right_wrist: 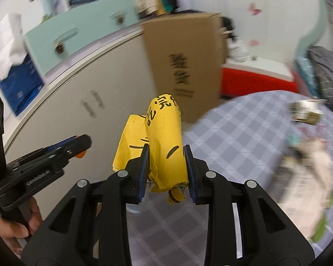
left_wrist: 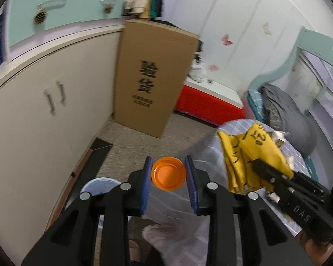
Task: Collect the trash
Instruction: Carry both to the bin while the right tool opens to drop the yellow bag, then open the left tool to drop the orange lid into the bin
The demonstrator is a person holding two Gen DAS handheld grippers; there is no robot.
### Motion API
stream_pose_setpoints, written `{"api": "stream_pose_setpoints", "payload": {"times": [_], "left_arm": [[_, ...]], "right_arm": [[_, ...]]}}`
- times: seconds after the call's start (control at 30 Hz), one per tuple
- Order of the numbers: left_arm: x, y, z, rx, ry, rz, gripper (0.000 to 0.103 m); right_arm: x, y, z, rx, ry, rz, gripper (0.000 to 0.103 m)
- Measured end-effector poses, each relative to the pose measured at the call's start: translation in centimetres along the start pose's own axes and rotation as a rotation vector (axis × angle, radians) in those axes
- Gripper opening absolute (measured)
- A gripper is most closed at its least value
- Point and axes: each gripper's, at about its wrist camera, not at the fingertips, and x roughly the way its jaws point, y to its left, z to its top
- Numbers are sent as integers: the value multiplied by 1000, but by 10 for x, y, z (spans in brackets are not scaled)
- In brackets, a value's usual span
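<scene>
My left gripper [left_wrist: 168, 166] is shut on a clear plastic bottle with an orange cap [left_wrist: 168, 174]; the cap sits between the blue pads and the see-through body runs back under the jaws. My right gripper [right_wrist: 166, 153] is shut on a crumpled yellow paper bag [right_wrist: 165, 139] printed with black characters. In the left wrist view the same yellow bag [left_wrist: 250, 153] shows at the right, pinched by the right gripper [left_wrist: 256, 165] over the checked bed. In the right wrist view the left gripper [right_wrist: 83, 143] shows at the left, held by a hand [right_wrist: 13, 226].
A round white and blue container [left_wrist: 98, 185] stands on the floor by the curved cream cabinet [left_wrist: 44, 110]. A tall cardboard box [left_wrist: 153, 75] leans against it. The bed with a checked sheet [right_wrist: 244, 137] carries a small carton [right_wrist: 306, 110] and blurred wrappers [right_wrist: 299, 177].
</scene>
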Motion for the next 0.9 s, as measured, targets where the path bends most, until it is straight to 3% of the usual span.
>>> {"api": "stream_pose_setpoints", "payload": {"times": [0.23, 0.33, 0.43, 0.63, 0.67, 0.77, 0.9], "left_arm": [[5, 79, -1, -87, 1, 107, 29], [11, 109, -3, -127, 9, 150, 29], [20, 132, -7, -161, 26, 180, 29], [39, 147, -15, -173, 62, 202, 29], [43, 148, -16, -174, 67, 203, 29], [51, 149, -18, -177, 80, 199, 29], [57, 146, -20, -176, 88, 196, 29]], "right_arm": [[68, 69, -1, -66, 110, 105, 30], [98, 85, 1, -70, 124, 129, 57], [119, 93, -2, -78, 149, 128, 61], [142, 90, -15, -74, 191, 133, 62], [139, 90, -14, -76, 176, 147, 63], [131, 93, -12, -98, 106, 77, 68], [130, 86, -12, -57, 105, 67, 68]]}}
